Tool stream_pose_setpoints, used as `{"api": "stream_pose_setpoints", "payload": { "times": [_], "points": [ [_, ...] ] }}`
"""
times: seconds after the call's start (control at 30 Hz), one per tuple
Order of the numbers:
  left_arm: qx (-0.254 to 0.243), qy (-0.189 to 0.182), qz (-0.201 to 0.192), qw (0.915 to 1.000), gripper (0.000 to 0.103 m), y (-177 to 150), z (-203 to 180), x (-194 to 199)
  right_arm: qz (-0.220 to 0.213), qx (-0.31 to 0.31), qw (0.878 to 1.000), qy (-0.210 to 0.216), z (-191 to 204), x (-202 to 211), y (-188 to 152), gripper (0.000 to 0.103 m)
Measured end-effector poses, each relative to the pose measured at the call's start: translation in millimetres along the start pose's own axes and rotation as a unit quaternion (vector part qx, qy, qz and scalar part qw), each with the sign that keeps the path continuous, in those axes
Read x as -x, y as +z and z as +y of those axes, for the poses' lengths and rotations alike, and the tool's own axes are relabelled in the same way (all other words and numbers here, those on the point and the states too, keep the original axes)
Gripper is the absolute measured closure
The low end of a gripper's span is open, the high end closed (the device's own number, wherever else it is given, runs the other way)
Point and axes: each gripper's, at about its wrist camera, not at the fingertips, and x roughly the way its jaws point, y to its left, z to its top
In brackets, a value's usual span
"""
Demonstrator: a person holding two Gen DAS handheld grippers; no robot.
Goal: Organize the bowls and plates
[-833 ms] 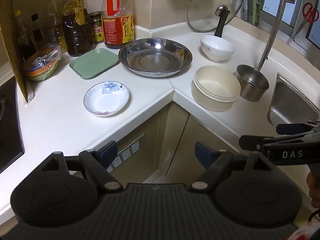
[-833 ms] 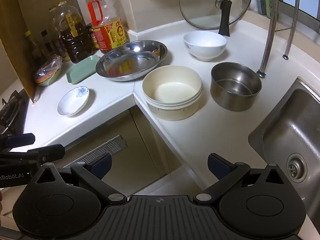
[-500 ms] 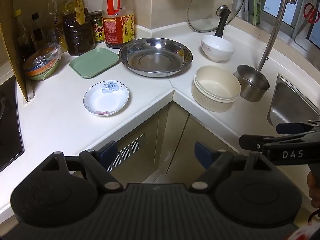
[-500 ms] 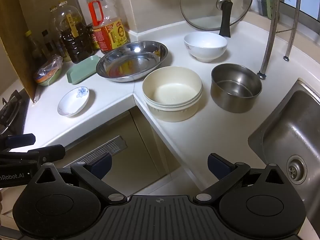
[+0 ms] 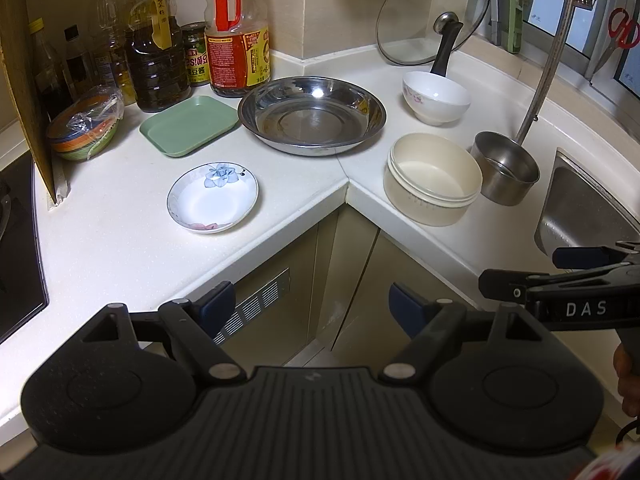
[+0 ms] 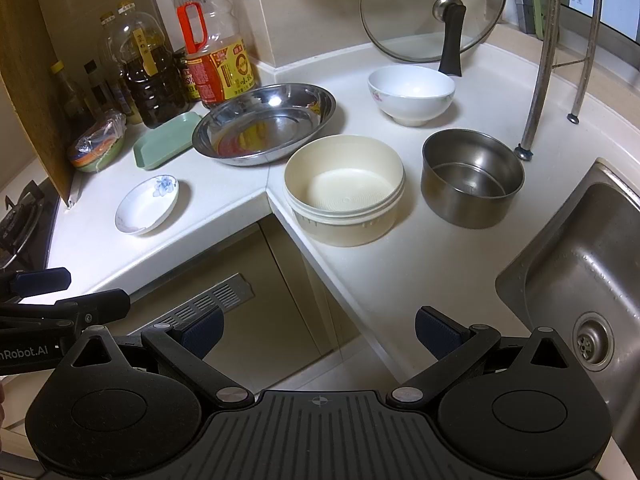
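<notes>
On the white corner counter stand a small flowered saucer [image 5: 213, 197] [image 6: 147, 205], a green tray [image 5: 189, 125] [image 6: 167, 146], a wide steel plate [image 5: 312, 114] [image 6: 264, 124], a white bowl [image 5: 436, 98] [image 6: 412, 94], cream stacked bowls [image 5: 433, 179] [image 6: 344, 190] and a steel pot [image 5: 505, 168] [image 6: 472, 178]. My left gripper [image 5: 312, 306] is open and empty, held off the counter's front edge. My right gripper [image 6: 320, 330] is open and empty too, in front of the cream bowls.
Oil and sauce bottles [image 5: 236, 28] line the back wall. A wrapped bowl [image 5: 83, 127] sits far left beside a stove [image 5: 16, 240]. A glass lid [image 6: 434, 10] leans in the corner. A faucet [image 6: 544, 64] and sink [image 6: 580, 280] are on the right.
Both grippers have drifted very slightly; nothing on the counter has moved.
</notes>
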Motion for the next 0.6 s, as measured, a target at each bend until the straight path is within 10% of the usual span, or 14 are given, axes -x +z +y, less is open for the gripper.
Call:
{"api": "stream_pose_setpoints", "payload": {
  "times": [0.6],
  "points": [
    [0.000, -0.002, 0.000, 1.0000, 0.020, 0.3, -0.1, -0.3, -0.001, 0.001, 1.000, 0.000, 0.8, -1.5, 2.8, 0.001]
  ]
}}
